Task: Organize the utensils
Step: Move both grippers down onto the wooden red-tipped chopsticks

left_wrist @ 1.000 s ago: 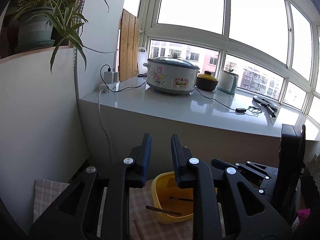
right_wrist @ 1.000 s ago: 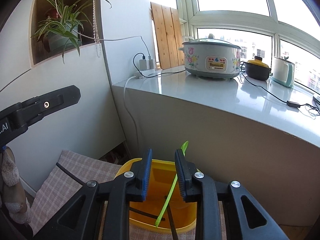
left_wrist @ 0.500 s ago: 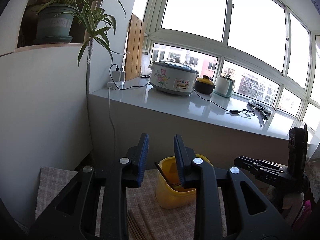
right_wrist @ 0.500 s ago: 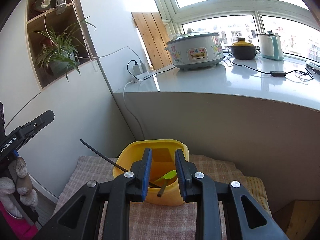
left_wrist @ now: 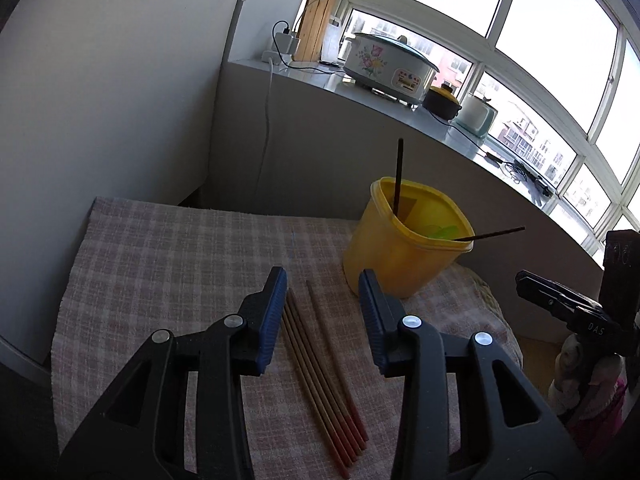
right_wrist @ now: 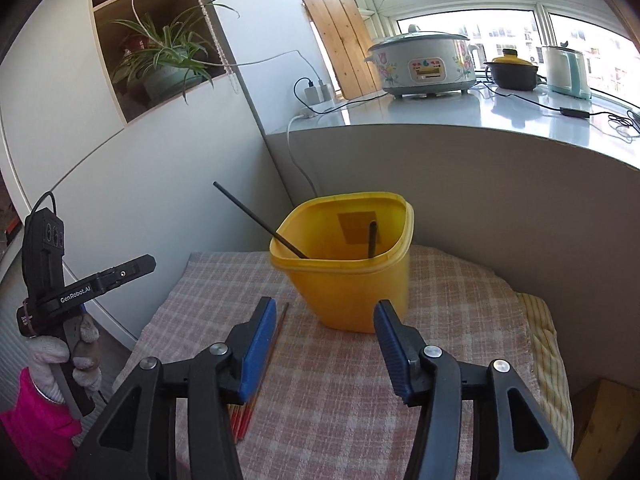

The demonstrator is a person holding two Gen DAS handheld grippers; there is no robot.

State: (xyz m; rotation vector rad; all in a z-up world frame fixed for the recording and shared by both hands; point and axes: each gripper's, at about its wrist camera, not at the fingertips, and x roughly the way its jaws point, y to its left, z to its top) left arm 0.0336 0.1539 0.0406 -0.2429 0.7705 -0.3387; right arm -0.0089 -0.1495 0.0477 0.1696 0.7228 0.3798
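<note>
Left wrist view: the left gripper [left_wrist: 323, 280] has dropped toward the brown chopsticks [left_wrist: 320, 364] on the checked cloth [left_wrist: 160, 264], jaws opening, empty. Right wrist view: the right gripper [right_wrist: 326, 312] is opening too, empty, further back from the yellow container [right_wrist: 348, 284] than before.

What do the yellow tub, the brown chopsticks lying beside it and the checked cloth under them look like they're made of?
Yellow square tub: likely plastic, smooth and slightly glossy, with a moulded rolled rim. Brown red-tipped chopsticks: probably wood or bamboo, matte, with painted-looking ends; lacquered plastic can't be ruled out. Pink checked cloth: woven fabric, with visible coarse weave and soft draping at the edges.
</note>
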